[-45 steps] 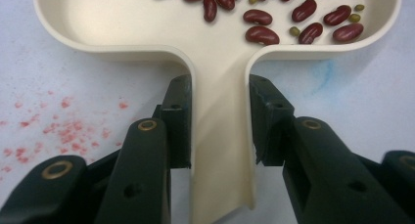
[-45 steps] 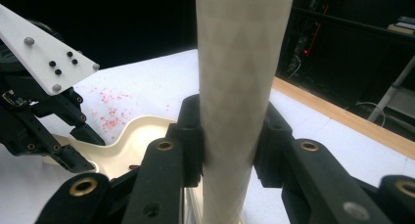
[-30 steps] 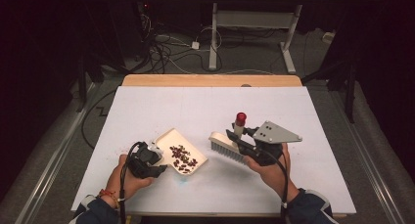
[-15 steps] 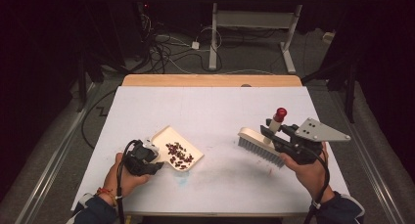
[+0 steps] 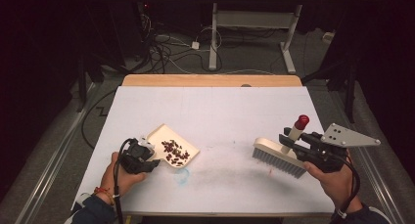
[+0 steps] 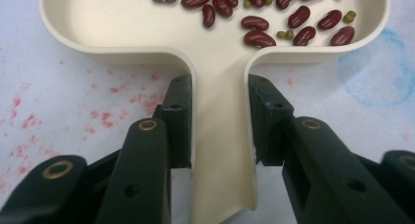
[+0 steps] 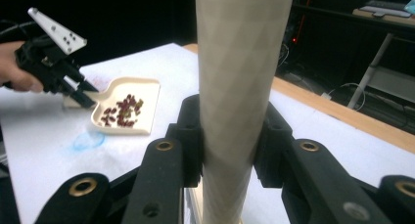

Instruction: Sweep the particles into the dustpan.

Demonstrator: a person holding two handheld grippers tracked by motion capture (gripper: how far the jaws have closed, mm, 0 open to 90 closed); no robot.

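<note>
With the beans (image 5: 175,152) gathered in the cream dustpan (image 5: 182,144) at the table's (image 5: 220,106) left front, I judge the sweeping step done. My left tongs (image 5: 149,158) are clamped on the dustpan's handle (image 6: 222,150), pan flat on the table. My right tongs (image 5: 288,141) grip the brush (image 5: 279,158) by its red-capped handle, held off to the right, bristles down. Next I'd set the brush down, then lift the pan level so nothing spills
</note>
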